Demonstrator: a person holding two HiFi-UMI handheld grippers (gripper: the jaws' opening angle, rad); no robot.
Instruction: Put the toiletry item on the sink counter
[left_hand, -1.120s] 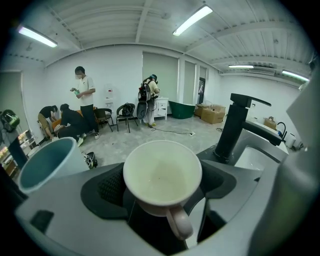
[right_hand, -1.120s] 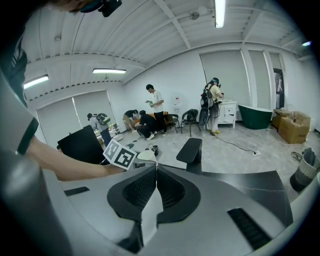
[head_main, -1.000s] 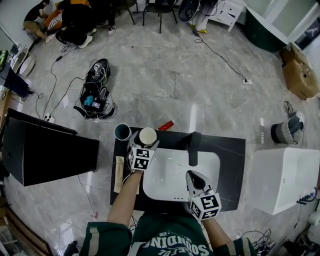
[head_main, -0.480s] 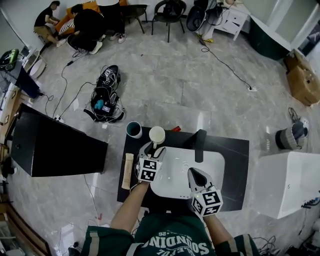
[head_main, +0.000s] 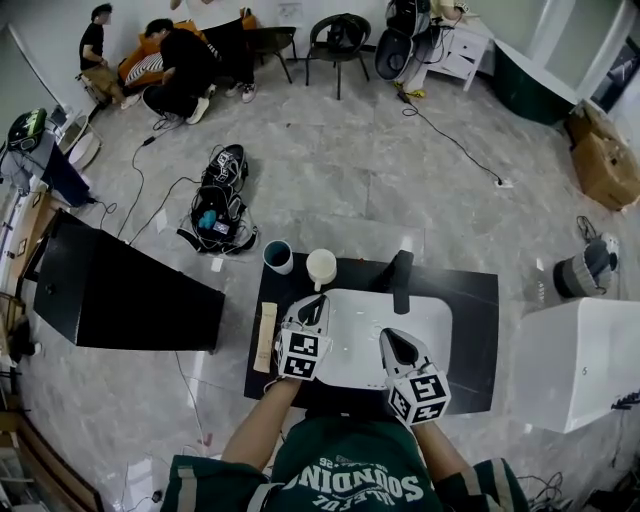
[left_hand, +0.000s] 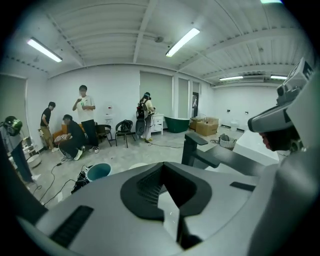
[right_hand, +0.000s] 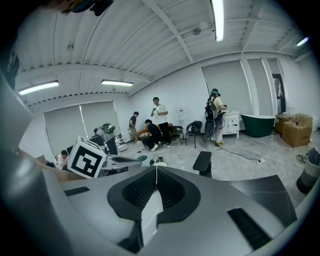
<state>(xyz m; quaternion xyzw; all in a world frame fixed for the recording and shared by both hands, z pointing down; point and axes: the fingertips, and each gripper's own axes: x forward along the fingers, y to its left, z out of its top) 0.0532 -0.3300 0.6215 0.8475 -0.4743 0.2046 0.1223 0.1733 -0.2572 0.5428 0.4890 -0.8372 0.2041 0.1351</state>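
Note:
A cream cup (head_main: 321, 267) stands upright on the black sink counter (head_main: 465, 300), beside a teal cup (head_main: 277, 256) at the counter's far left corner. My left gripper (head_main: 317, 301) hovers over the left rim of the white basin (head_main: 352, 312), short of the cream cup and clear of it. Its jaws have just been closing, and in the left gripper view they meet with nothing between them (left_hand: 164, 170). My right gripper (head_main: 389, 339) is shut and empty over the basin's near right part. A beige tube (head_main: 265, 337) lies along the counter's left edge.
A black faucet (head_main: 400, 276) rises behind the basin. A black cabinet (head_main: 110, 290) stands to the left, a white box (head_main: 575, 360) to the right. A backpack (head_main: 215, 215) and cables lie on the floor, with several people at the far wall.
My left gripper has drawn back from the cream cup towards me, risen, and shut its jaws; the cup stays on the counter. The right gripper has lifted a little.

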